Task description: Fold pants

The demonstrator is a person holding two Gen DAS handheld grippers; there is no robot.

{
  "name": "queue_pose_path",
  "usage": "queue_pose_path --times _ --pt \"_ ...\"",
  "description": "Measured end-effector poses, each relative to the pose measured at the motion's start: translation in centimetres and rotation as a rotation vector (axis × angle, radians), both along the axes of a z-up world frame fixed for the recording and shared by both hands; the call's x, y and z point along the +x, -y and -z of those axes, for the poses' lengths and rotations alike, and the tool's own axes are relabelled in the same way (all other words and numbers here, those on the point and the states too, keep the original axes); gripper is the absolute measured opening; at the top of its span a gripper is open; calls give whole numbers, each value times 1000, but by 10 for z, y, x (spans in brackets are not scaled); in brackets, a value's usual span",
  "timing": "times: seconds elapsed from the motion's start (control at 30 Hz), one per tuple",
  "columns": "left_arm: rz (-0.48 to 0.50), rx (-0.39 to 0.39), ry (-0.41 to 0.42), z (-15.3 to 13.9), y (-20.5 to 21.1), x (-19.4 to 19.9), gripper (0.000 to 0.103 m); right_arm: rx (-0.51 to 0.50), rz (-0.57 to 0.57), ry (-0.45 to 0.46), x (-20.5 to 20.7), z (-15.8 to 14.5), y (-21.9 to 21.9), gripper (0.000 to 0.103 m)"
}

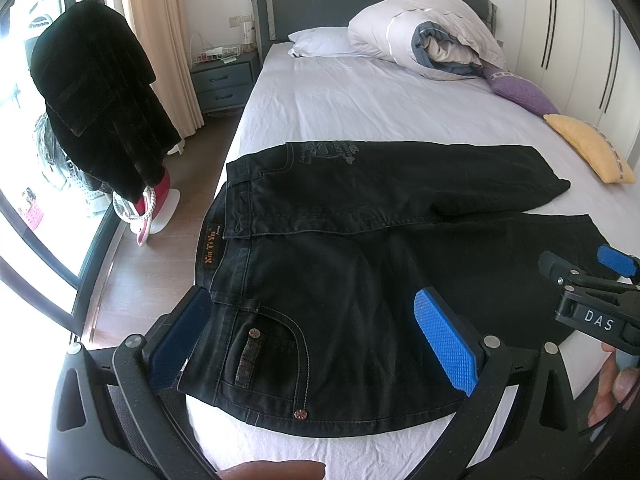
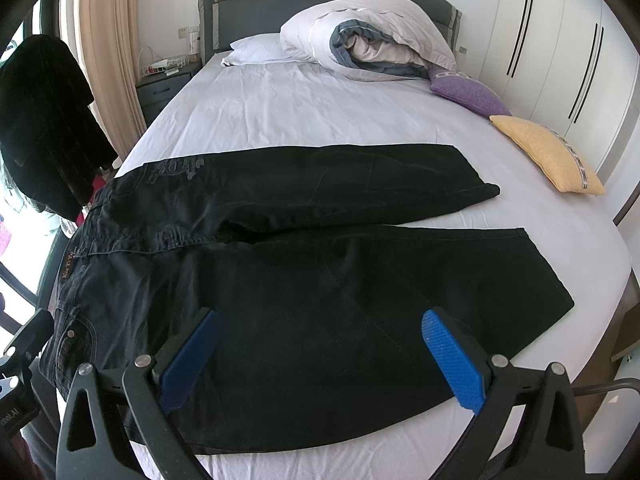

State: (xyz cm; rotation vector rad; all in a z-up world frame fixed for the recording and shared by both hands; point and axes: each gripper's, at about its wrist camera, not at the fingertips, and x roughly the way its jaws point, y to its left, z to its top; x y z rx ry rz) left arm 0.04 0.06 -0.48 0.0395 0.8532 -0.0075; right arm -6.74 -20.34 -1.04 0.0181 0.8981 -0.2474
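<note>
Across the lower half of both frames, the pants (image 2: 304,280) lie flat on the bed (image 2: 304,116), waist toward the left edge of the frame and the two legs running right, splayed slightly apart at the hems. The far leg (image 2: 340,184) sits above the near leg (image 2: 420,280) in the picture, with a wedge of sheet showing between them at right. No fold looks made yet, so the job seems to be at its first step: bringing one leg over the other.

The left gripper (image 1: 316,340) hovers over the waist end, near the front pocket (image 1: 272,352), its blue pads spread wide and holding nothing. The right gripper (image 2: 320,356) hovers over the thigh of the near leg, also spread wide and empty. In the left view the right gripper appears at the right edge, pointing in over the near leg.

The next move likely calls for both grippers to drop to the near edge of the cloth, one at the waistband, one further down the leg, pinch through both layers, then lift and carry that edge up-frame onto the far leg, keeping the seams lined up. Denim is stiff and heavy, so a shallow pinch may slip.
</note>
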Motion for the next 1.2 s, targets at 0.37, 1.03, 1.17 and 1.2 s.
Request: queue_pose_path --times 0.37,1.03,1.17,1.2 --pt "0 0 -1 1 0 0 103 0 1 -3 0 2 0 103" --pt "0 1 -3 3 0 -1 103 1 0 -5 -1 4 0 103" --pt "-1 1 -3 3 0 -1 103 1 -1 -6 0 2 0 103" --pt "0 1 -4 3 0 -1 103 1 -2 -6 -1 3 -1 103"
